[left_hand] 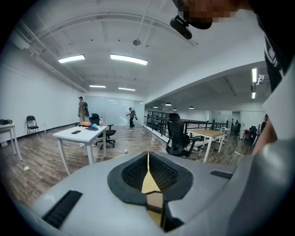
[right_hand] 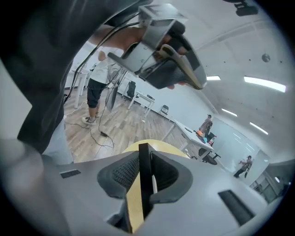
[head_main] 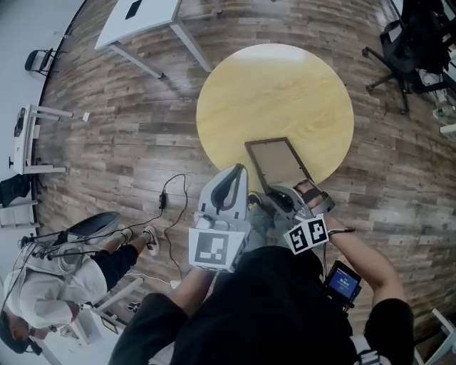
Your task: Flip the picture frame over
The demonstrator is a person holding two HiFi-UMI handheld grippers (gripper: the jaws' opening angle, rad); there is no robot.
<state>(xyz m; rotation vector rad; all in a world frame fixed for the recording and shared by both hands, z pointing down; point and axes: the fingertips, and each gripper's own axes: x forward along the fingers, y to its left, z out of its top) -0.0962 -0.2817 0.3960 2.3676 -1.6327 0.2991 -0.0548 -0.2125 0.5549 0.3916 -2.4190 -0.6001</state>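
At the bottom of the head view a person in a black shirt [head_main: 285, 314] holds both tools, each one's marker cube [head_main: 214, 249] nearest the camera. The left gripper [head_main: 236, 177], left of centre, points toward the top of the frame; its own view shows its jaws pressed together with nothing between them. Just to its right, the right gripper [head_main: 279, 194] is clamped on the picture frame [head_main: 278, 162]. The right gripper view shows the frame's thin dark edge standing upright between the two pads, with the left gripper hanging in the upper part of that picture. In the head view the frame sits at the centre, over the near rim of the round yellow table [head_main: 278, 93], showing a brown panel inside a dark border; whether its far edge touches the tabletop cannot be told. Left of the grippers a black cable [head_main: 171, 192] trails on the wood floor [head_main: 128, 135], and another person [head_main: 50, 285] in a white top is at lower left. Farther off, a white table [head_main: 142, 18] stands at upper left and a black office chair [head_main: 410, 43] at upper right.
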